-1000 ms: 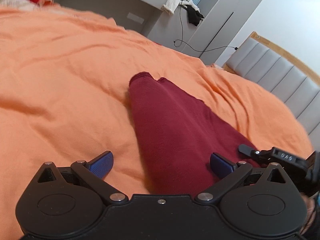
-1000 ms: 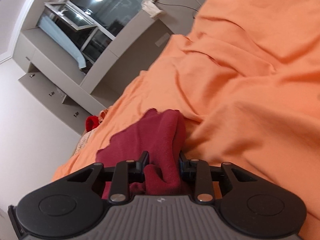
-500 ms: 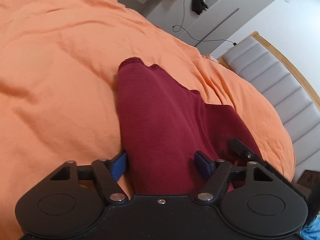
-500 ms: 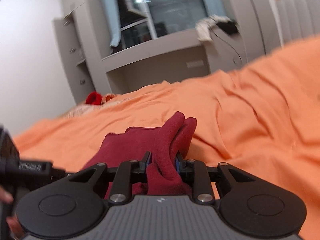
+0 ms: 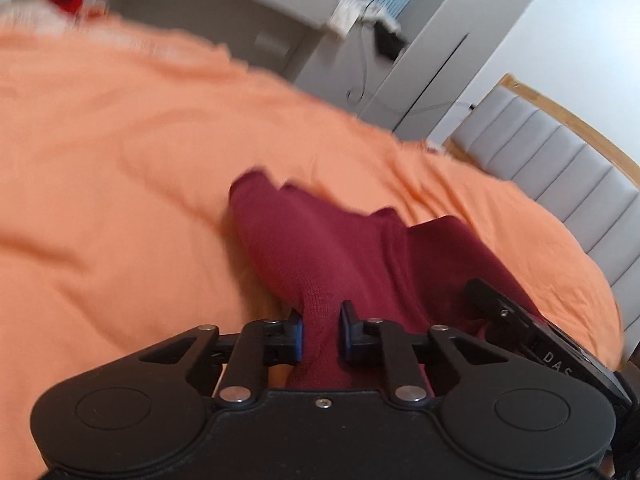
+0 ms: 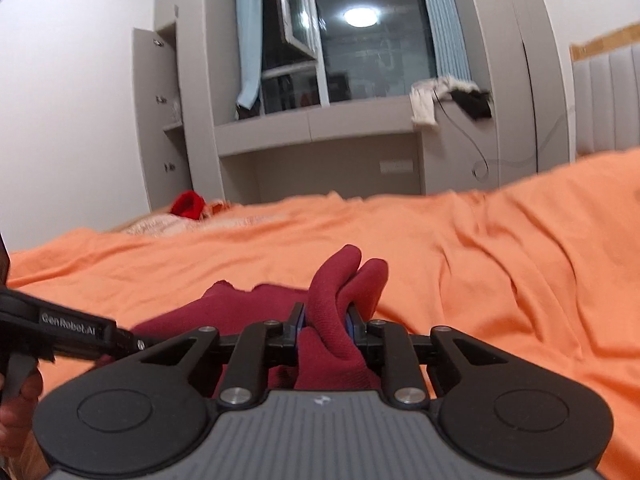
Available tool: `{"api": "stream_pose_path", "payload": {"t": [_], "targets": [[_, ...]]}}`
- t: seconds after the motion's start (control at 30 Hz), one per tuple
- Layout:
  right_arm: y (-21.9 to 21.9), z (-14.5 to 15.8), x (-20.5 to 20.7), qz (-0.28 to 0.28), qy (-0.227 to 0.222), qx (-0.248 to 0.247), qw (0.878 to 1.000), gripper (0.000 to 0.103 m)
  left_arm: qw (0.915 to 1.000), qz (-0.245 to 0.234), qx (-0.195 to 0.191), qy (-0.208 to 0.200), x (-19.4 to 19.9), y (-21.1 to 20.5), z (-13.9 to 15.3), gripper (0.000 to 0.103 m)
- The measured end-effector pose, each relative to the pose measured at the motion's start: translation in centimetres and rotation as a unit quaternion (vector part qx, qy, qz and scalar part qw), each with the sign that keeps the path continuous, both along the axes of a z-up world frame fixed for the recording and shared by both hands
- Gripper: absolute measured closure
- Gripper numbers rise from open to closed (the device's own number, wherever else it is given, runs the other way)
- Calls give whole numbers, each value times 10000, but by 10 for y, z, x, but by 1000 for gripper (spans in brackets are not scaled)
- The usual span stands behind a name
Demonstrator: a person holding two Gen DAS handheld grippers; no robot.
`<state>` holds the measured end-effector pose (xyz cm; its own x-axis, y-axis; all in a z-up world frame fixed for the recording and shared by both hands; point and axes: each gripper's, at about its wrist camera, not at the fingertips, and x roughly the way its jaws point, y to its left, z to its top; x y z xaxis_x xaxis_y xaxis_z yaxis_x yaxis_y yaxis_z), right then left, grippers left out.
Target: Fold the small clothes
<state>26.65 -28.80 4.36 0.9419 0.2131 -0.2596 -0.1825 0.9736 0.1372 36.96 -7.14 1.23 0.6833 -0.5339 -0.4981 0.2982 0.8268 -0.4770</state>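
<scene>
A maroon garment [image 5: 320, 248] lies lengthwise on the orange bed sheet [image 5: 120, 160]. In the left wrist view my left gripper [image 5: 320, 334] has its blue pads pressed on the garment's near end, and its jaws are still closing. The right gripper's black body [image 5: 520, 320] shows at the right edge of the cloth. In the right wrist view my right gripper [image 6: 324, 328] pinches a bunched fold of the maroon garment [image 6: 344, 276] that sticks up past the pads, its jaws closing a little more. The rest of the garment lies flat to the left.
A grey padded headboard [image 5: 560, 176] rises beyond the bed on the right. A grey built-in desk and window ledge [image 6: 320, 128] with loose clothes [image 6: 428, 100] stand behind the bed. A red item [image 6: 188, 204] lies at the far corner. A hand [image 6: 20, 400] holds the left gripper.
The left gripper's jaws went from wide open around the garment's end to pinched on it, and it lifted slightly. The right gripper rolled to level and rose, keeping its fold of cloth.
</scene>
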Motion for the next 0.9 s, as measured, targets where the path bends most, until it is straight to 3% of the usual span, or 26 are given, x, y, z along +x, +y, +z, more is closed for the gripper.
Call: {"api": "stream_pose_path", "payload": {"t": [0.23,0.33,0.43,0.67,0.9], "targets": [[30,-2,18,388,-1008,-147,9940,82,9857,392,868,-1390,-17,11,34,86],[44,-10,41,525,-993,-203,9935,82,9789,732,1040,-1601,-13,22,35,86],[54,-17,65,618,-696,-74,9956,82,9764,944,1176,-1549,-4,33,30,86],[48,-32,85,525,4,72,9986,82,9812,1091,1289,-931,21,45,6,85],[34,-44,91,389,390,328,9979,80,9811,1125,1351,-811,20,50,2,82]]}}
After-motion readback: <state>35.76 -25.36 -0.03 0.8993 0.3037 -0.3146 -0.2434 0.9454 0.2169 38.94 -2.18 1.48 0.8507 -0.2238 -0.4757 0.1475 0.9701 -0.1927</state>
